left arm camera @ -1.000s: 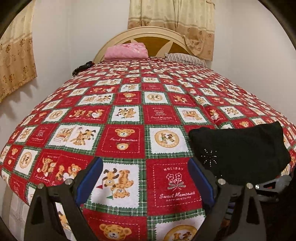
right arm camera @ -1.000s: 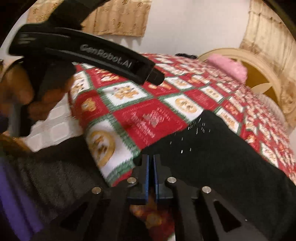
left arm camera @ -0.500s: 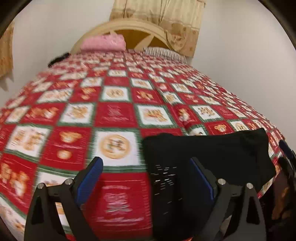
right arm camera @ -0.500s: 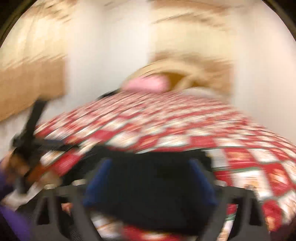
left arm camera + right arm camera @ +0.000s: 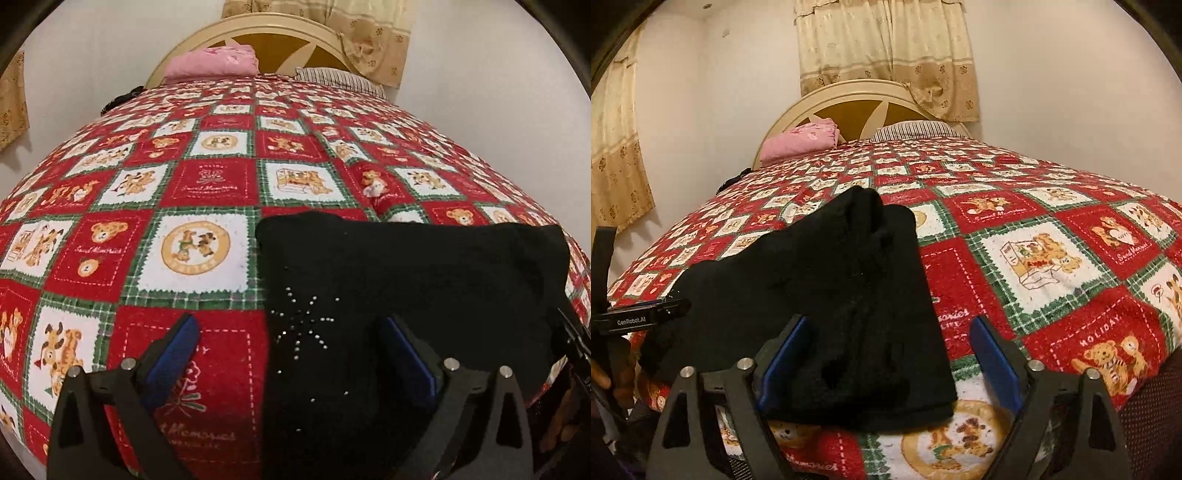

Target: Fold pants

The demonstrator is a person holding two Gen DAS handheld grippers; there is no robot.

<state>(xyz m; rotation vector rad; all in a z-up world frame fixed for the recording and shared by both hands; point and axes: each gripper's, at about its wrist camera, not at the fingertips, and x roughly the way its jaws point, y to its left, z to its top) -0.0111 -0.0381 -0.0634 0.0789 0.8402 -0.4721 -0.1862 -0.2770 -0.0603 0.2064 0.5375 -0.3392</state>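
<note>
**Black pants lie folded at the near edge, both grippers loose**

The black pants (image 5: 406, 280) lie in a compact folded bundle on the near right part of the teddy-bear bedspread (image 5: 207, 184), close to the bed's near edge. A small burst of rhinestones (image 5: 306, 325) shows on the left end of the bundle.

The left gripper (image 5: 291, 354) hangs over that left end with its blue fingers (image 5: 173, 350) spread wide and opening a touch more; cloth lies below the gap, but neither pad presses it. The right gripper (image 5: 886, 354) hovers at the bundle's right end, fingers apart and just beginning to close, with the near corner of the fabric between them and not pinched.

To my eye a fold is already laid and let go. One far corner of the bundle humps up a little. The next move, I'd judge, calls for either smoothing the bundle or both grippers pinching the near edge together for a last fold, low enough to catch every layer.

Far off, a pink blanket (image 5: 801, 142) rests by the headboard (image 5: 849, 99).
</note>
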